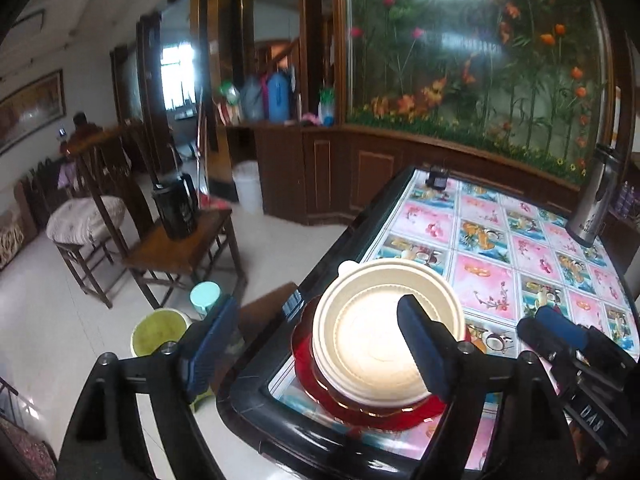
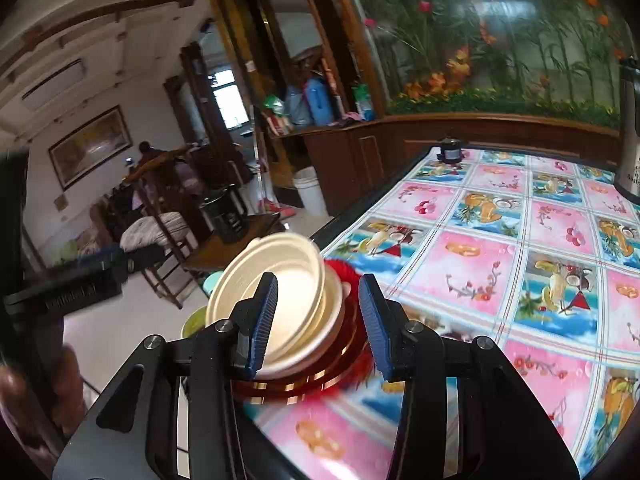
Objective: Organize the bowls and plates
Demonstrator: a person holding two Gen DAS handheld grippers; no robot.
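Note:
Cream bowls point(image 1: 376, 340) sit nested on a stack of red plates point(image 1: 384, 410) at the near left corner of the table. My left gripper point(image 1: 316, 344) is open, its jaws spread wide; the right finger point(image 1: 420, 344) hangs over the top bowl, the left finger is off the table's edge. In the right wrist view the top cream bowl point(image 2: 288, 284) lies tilted in the bowl below, on the red plates point(image 2: 340, 372). My right gripper point(image 2: 320, 328) is open, its jaws either side of the bowls' near rim, holding nothing.
The table point(image 1: 520, 264) has a floral cloth and a black rim. A steel thermos point(image 1: 596, 200) stands at its far right, a small black object point(image 1: 438, 178) at the far edge. A wooden chair with a black kettle point(image 1: 176, 212) and buckets point(image 1: 160, 330) stand left on the floor.

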